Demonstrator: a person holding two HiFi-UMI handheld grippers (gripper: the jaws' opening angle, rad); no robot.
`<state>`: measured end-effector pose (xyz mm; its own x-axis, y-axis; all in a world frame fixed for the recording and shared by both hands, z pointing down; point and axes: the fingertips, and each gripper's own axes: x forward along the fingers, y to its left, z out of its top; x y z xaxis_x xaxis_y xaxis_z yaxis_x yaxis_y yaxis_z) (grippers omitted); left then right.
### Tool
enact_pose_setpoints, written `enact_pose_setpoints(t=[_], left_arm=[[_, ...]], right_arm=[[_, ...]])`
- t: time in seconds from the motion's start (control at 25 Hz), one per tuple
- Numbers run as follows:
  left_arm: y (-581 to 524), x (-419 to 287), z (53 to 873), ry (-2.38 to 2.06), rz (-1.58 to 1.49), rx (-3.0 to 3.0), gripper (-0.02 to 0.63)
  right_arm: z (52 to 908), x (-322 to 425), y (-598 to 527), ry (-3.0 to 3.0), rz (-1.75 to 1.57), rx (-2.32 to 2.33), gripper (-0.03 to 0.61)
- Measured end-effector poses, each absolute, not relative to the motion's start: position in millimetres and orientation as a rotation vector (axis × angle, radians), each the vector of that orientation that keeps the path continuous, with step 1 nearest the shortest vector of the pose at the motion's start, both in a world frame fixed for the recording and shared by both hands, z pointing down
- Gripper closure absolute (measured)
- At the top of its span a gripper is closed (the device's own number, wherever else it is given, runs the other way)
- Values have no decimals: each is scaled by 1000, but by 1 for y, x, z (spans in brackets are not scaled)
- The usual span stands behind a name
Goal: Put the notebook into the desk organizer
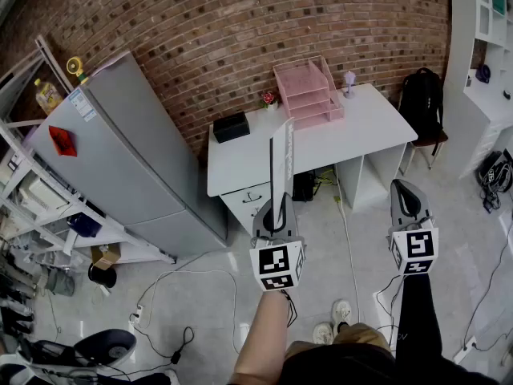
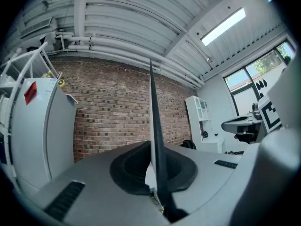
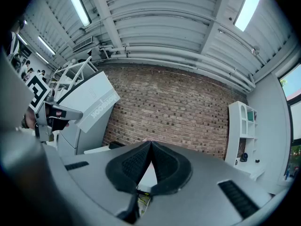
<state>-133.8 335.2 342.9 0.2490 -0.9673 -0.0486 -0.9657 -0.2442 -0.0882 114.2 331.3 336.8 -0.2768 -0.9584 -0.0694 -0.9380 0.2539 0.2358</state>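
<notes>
Notebook (image 1: 282, 163) upright between left gripper (image 1: 273, 217) jaws

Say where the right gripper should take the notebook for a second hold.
Probably the long edge nearest the person, mid-height, coming from the person's side. The notebook stands upright with the left gripper shut on its bottom edge; its cover faces the right gripper, so only an edge offers a thin pinch. Open that gripper first: it is shut, empty.
</notes>
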Motion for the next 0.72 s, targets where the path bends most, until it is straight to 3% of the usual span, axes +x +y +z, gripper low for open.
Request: enact_pose_setpoints(t=[0.72], left_arm=[[332, -124, 338, 1842, -19, -2407, 594]], right_arm=[[339, 119, 331, -2466, -329, 1864, 557]])
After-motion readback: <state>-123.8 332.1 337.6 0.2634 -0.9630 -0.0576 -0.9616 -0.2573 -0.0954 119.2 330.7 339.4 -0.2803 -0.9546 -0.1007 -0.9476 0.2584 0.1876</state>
